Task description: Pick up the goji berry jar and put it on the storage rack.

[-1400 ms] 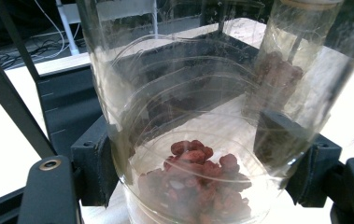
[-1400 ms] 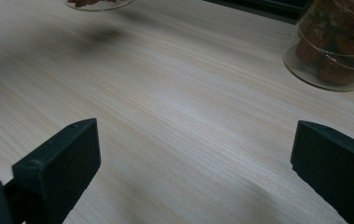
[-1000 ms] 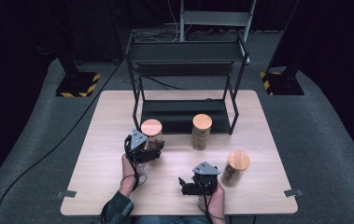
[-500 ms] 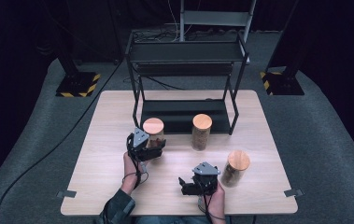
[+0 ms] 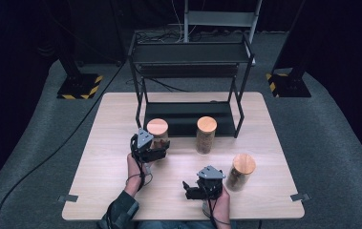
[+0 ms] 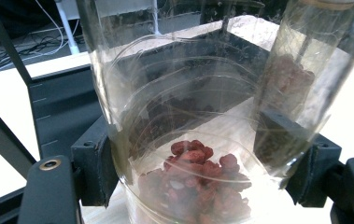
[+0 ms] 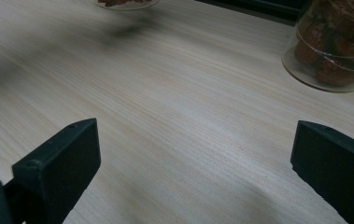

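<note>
Your left gripper [image 5: 155, 151] has its two black jaws pressed on the sides of a glass jar [image 6: 184, 140]. The jar sits right between them, and the jaws touch the glass on both sides. Red dried bits [image 6: 195, 179] lie in the bottom of this jar. From above, you can see the same jar with its round wooden lid [image 5: 157, 127], just in front of the black shelf rack [image 5: 188, 52]. I cannot tell if the jar stands on the table [image 5: 111, 143] or is lifted a little.

Your right gripper [image 5: 202, 188] has its jaws wide apart. Nothing is between them, just bare wood. It rests low near the front edge of the table.

A second jar [image 5: 206, 134] stands just to the right of the one you hold, near the rack's low shelf. A third jar [image 5: 240, 171] stands close to your right gripper, on its right side.

It looks like you are at the grabbing step: the jar is caught, and moving it comes next. I think it goes onto the rack. For that, keep your squeeze firm, because glass is slippery. Keep the jar straight up, and watch out for the second jar and the rack's thin legs.
</note>
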A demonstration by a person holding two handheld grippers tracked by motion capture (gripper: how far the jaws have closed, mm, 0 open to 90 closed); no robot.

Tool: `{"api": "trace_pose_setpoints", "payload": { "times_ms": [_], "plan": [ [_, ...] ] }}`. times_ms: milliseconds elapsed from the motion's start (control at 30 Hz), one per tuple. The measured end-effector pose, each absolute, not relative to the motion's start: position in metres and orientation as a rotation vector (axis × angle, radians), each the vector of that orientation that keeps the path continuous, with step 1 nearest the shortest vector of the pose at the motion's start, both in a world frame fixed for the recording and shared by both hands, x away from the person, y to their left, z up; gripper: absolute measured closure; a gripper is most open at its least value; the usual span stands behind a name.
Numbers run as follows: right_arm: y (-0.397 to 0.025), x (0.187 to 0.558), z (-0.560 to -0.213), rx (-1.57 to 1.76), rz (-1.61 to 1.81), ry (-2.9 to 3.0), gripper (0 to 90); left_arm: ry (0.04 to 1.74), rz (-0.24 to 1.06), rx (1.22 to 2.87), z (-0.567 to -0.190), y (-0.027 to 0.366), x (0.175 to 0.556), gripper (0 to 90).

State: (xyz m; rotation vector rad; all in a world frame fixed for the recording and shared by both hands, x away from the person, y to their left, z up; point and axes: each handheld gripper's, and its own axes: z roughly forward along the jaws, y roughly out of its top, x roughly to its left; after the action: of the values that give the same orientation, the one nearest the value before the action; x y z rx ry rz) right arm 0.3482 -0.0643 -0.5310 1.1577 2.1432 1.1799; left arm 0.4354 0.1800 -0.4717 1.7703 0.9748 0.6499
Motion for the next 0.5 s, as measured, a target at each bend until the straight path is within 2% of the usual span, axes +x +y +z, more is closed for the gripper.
{"api": "trace_pose_setpoints", "payload": {
  "times_ms": [500],
  "plan": [
    [-0.0647, 0.3478, -0.5308, 1.156, 1.184, 2.140, 0.8, 0.985, 0.653, 1.773, -0.4723, 0.1768, 0.4420, 24.6]
  ]
}}
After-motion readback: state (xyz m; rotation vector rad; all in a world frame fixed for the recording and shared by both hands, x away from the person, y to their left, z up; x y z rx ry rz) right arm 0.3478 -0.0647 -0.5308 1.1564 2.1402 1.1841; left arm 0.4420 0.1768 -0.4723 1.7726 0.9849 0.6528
